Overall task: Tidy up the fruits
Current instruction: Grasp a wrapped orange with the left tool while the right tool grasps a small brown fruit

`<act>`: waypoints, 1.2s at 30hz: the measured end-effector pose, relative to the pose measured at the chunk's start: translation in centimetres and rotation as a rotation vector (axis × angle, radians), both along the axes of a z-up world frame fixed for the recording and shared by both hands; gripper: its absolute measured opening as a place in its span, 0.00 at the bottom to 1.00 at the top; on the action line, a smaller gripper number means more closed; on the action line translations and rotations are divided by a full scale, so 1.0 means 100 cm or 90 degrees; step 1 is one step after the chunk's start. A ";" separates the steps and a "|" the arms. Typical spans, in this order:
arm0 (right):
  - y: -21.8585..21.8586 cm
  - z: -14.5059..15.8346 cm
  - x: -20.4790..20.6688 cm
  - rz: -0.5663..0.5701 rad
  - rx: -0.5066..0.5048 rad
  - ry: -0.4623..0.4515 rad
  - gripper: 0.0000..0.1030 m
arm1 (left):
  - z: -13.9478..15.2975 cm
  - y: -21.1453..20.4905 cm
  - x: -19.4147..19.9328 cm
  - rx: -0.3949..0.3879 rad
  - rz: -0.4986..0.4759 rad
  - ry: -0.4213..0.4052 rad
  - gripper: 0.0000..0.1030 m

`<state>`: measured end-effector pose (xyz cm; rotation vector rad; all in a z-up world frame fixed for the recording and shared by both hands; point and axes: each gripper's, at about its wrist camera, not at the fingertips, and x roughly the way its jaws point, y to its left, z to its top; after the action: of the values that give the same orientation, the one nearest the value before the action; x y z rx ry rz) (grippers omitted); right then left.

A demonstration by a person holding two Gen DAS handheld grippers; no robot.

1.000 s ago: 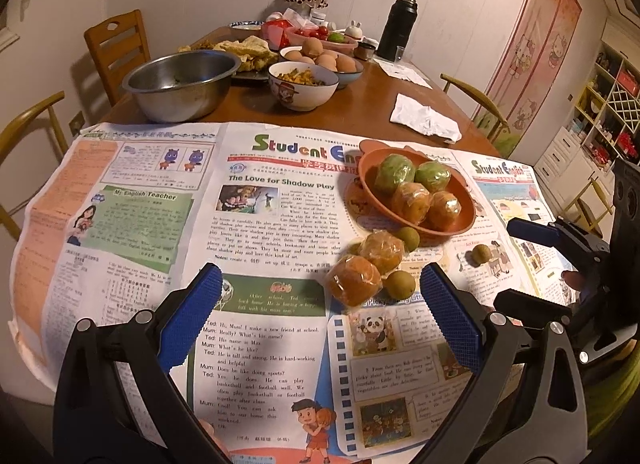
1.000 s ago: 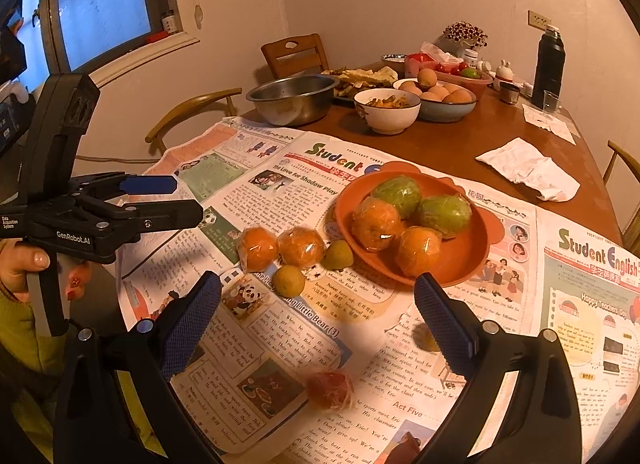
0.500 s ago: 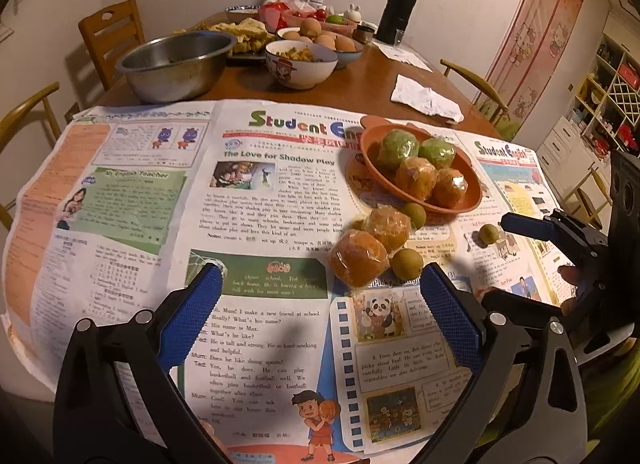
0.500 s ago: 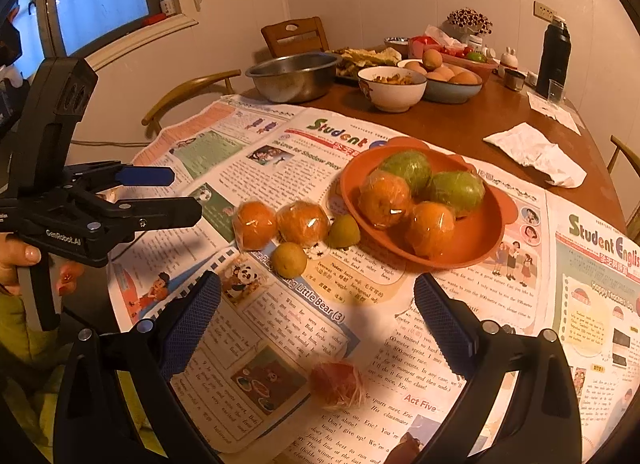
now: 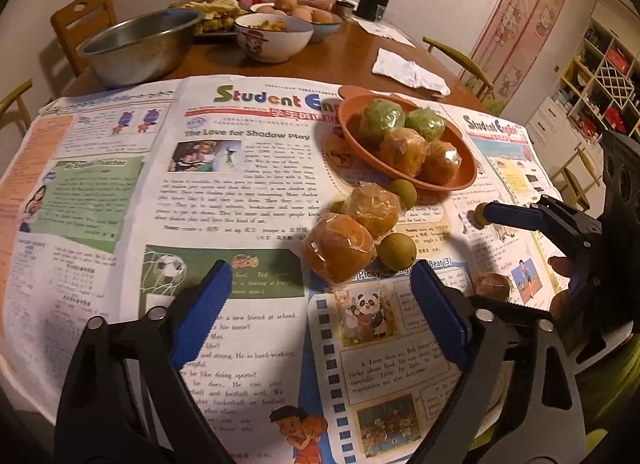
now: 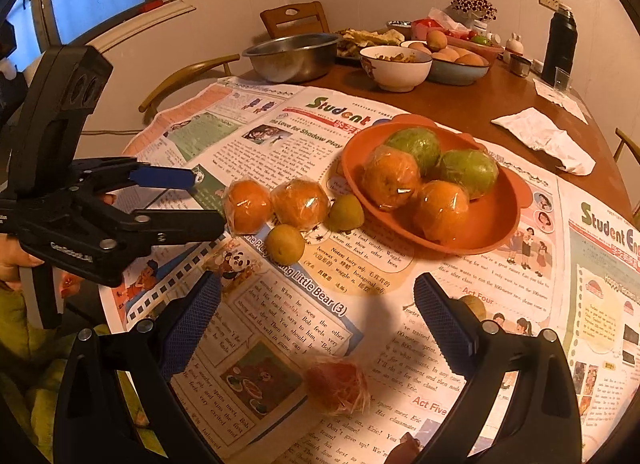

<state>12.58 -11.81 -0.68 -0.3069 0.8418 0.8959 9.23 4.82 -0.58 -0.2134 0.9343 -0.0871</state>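
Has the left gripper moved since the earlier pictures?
Yes. In the right wrist view, the left gripper has come closer to the wrapped orange lying on the newspaper; its jaws have been closing, empty.

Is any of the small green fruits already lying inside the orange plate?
No, the orange plate holds only four wrapped fruits; the small green fruits lie on the newspaper.

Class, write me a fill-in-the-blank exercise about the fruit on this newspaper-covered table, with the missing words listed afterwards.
1. The round orange plastic plate holds ____ wrapped fruits.
2. Two of those fruits are orange and two are ____.
3. The two plastic-wrapped oranges off the plate lie on the ____.
4. The shiny steel mixing bowl is ____.

Missing words: four; green; newspaper; empty
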 end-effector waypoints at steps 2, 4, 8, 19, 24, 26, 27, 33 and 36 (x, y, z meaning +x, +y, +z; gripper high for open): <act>0.001 -0.002 0.000 0.002 -0.003 0.001 0.94 | -0.001 -0.001 0.003 -0.003 -0.010 0.001 0.69; 0.002 -0.003 0.001 0.003 -0.005 0.002 0.94 | -0.002 -0.002 0.007 -0.006 -0.019 0.002 0.64; 0.005 -0.005 0.002 0.003 -0.008 0.005 0.93 | -0.006 -0.003 0.014 -0.008 -0.028 0.008 0.56; 0.021 -0.009 0.004 0.014 -0.028 0.000 0.93 | -0.018 0.000 0.025 -0.021 -0.046 0.020 0.42; 0.034 -0.015 0.005 0.023 -0.051 -0.005 0.82 | -0.018 0.007 0.025 -0.031 -0.046 0.015 0.35; 0.039 -0.017 0.007 0.027 -0.055 -0.001 0.80 | -0.018 0.010 0.025 -0.035 -0.043 0.014 0.34; 0.040 -0.018 0.008 0.027 -0.057 -0.001 0.79 | -0.018 0.012 0.025 -0.036 -0.040 0.013 0.34; 0.051 -0.023 0.013 0.030 -0.065 0.008 0.52 | -0.018 0.020 0.024 -0.043 -0.034 0.008 0.34; 0.054 -0.024 0.013 0.039 -0.069 0.001 0.34 | -0.019 0.021 0.023 -0.049 -0.035 0.005 0.34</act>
<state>13.86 -6.43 -3.04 -0.4275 0.8882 0.9091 11.55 6.92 -2.45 -0.2591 0.9460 -0.1722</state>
